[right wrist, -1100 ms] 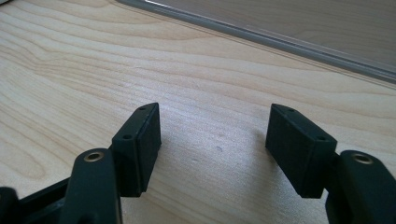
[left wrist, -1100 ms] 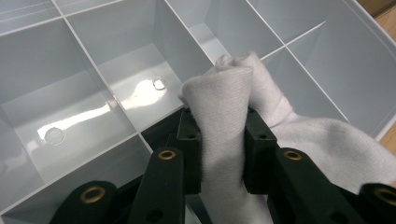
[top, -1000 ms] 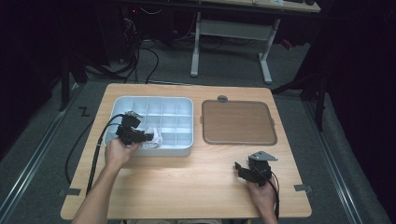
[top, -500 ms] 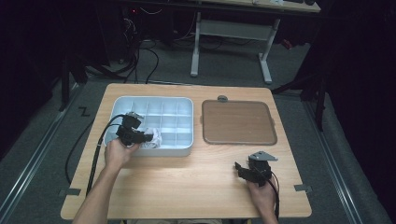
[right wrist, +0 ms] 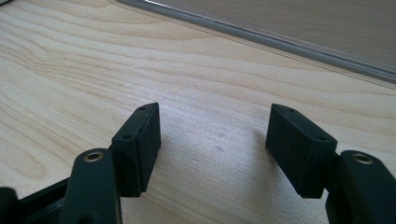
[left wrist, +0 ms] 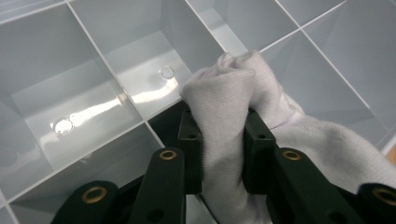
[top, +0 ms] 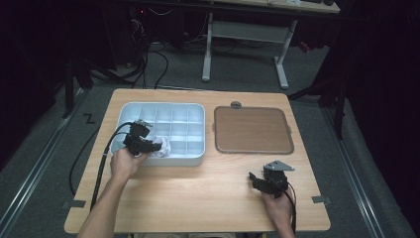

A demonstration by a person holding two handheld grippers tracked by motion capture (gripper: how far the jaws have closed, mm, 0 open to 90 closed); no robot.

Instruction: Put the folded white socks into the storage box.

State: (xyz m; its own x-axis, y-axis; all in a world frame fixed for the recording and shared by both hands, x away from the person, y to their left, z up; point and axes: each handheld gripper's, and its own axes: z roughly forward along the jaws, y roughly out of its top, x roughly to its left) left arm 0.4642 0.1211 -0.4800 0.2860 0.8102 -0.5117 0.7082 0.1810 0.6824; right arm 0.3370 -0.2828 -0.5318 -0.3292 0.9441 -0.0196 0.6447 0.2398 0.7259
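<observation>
At the left of the high view, the left gripper (top: 154, 147) sits over the near left part of the pale divided organiser tray (top: 198, 110), its jaws pinched narrow on a bunched white cloth (top: 161, 147). The left gripper view shows it closely: the two black pads press into the cloth (left wrist: 229, 112) from either side, a rounded fold bulging above them and the rest trailing off toward the lower right, with the tray's dividers (left wrist: 121, 72) and empty compartments lying all around. Against the two earlier high views nothing has shifted: the left hand (top: 125, 161) is in the same place at the tray's near edge, the cloth is the same white lump in the same cell, and the grip looks no wider and no tighter. That stillness reads as a pause with the cloth firmly held, either just seized for lifting out or pressed down to wipe a compartment; which of the two cannot be told from here. Further right, the brown lid-like tray (top: 251, 129) lies flat just beside the organiser, untouched, with a small grey knob (top: 236, 104) at its far edge. At the far right the right gripper (top: 257, 182) rests near the table's (top: 198, 193) near edge, well apart from both trays, also unmoved; the right gripper view shows its pads (right wrist: 140, 144) standing wide with only bare wood between them.
</observation>
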